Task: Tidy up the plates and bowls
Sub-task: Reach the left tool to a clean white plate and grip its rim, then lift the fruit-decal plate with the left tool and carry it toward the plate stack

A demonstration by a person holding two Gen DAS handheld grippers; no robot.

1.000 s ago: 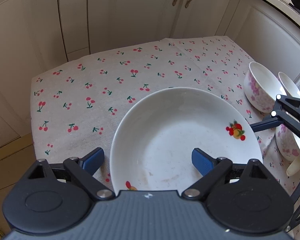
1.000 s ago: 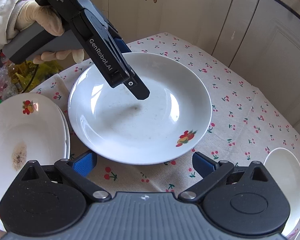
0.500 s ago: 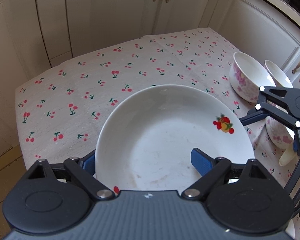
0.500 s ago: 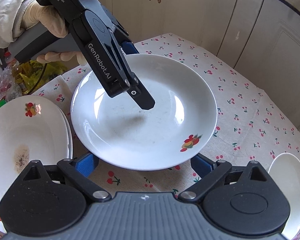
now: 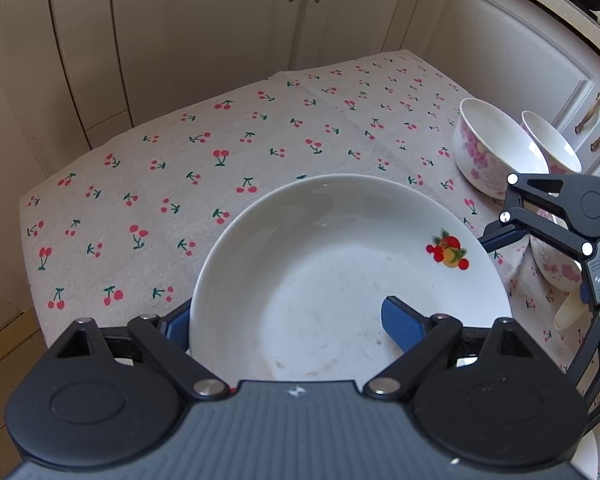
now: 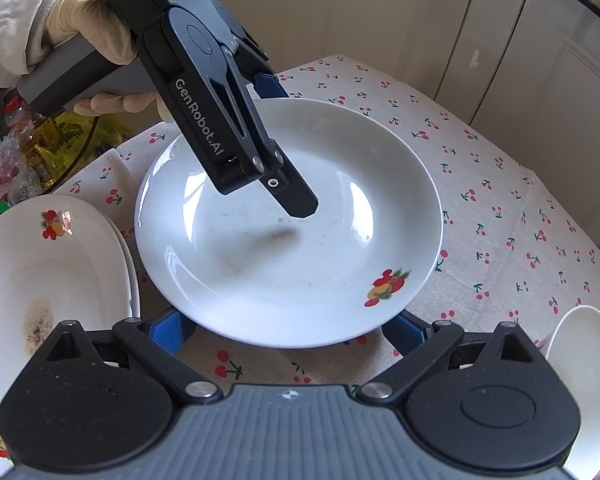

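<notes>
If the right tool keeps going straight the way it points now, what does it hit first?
Most likely the white plate held by the left tool: its near rim sits between and just ahead of the right tool fingertips. Depth is unclear, so the fingers might pass just under the rim instead.

Bare cloth (image 5: 228,152) beyond bowls (image 5: 492,148)

Cherry-print tablecloth (image 5: 228,168) spread flat (faint fold creases showing), cream cabinet doors (image 5: 220,28) behind, yellow plastic bags (image 6: 84,136) and bottles (image 6: 12,108) at left edge.
</notes>
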